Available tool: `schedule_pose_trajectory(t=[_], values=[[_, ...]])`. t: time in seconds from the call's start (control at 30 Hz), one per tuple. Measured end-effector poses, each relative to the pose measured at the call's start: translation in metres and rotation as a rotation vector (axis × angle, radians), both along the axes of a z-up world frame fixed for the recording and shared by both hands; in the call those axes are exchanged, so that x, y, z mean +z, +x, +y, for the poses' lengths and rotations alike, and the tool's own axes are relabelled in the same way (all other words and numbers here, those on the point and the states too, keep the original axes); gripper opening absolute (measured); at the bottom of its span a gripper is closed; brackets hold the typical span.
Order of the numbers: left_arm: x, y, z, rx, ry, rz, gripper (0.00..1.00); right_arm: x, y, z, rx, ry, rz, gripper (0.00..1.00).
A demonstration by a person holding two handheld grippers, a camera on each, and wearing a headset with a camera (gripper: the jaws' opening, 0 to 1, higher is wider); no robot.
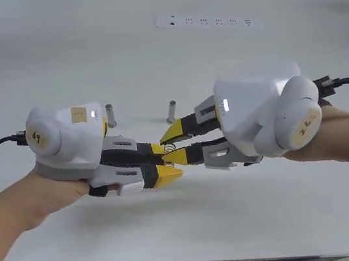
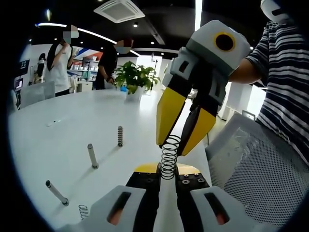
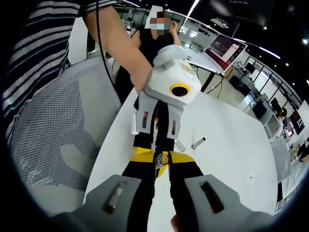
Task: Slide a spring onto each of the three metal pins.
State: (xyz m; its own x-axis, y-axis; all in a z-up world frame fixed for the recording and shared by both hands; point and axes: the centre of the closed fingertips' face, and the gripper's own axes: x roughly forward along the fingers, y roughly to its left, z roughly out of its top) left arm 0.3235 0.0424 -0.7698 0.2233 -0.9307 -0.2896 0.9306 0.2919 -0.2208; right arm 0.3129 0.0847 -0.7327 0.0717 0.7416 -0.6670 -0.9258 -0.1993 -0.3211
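A coil spring (image 2: 169, 157) spans the gap between my two grippers above the white table (image 1: 193, 213). My left gripper (image 2: 167, 170) is shut on its lower end. My right gripper (image 2: 175, 146) comes in from above, and its yellow fingers (image 2: 169, 113) pinch the upper end. In the head view both grippers meet tip to tip at the spring (image 1: 169, 148). In the right gripper view my right gripper (image 3: 161, 158) holds the spring (image 3: 161, 161) end-on. One upright pin (image 2: 119, 136) carries a spring. A second upright pin (image 2: 91, 155) is bare. A third pin (image 2: 57, 192) lies flat beside a loose spring (image 2: 83, 210).
Two upright pins (image 1: 110, 115) (image 1: 171, 111) stand just behind the grippers. A white power strip (image 1: 204, 22) lies at the far side of the table. A mesh chair (image 3: 63, 145) stands at the table's near edge. People stand by a potted plant (image 2: 136, 77) in the background.
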Motion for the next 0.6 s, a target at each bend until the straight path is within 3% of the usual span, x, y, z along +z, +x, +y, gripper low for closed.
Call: schedule_pose_trajectory(t=[0.6], values=[[0.0027,0.0024,0.0004,0.028,-0.011,0.013,0.14,0.0024,0.0024,0.0009,-0.002,-0.008,-0.012,0.11]])
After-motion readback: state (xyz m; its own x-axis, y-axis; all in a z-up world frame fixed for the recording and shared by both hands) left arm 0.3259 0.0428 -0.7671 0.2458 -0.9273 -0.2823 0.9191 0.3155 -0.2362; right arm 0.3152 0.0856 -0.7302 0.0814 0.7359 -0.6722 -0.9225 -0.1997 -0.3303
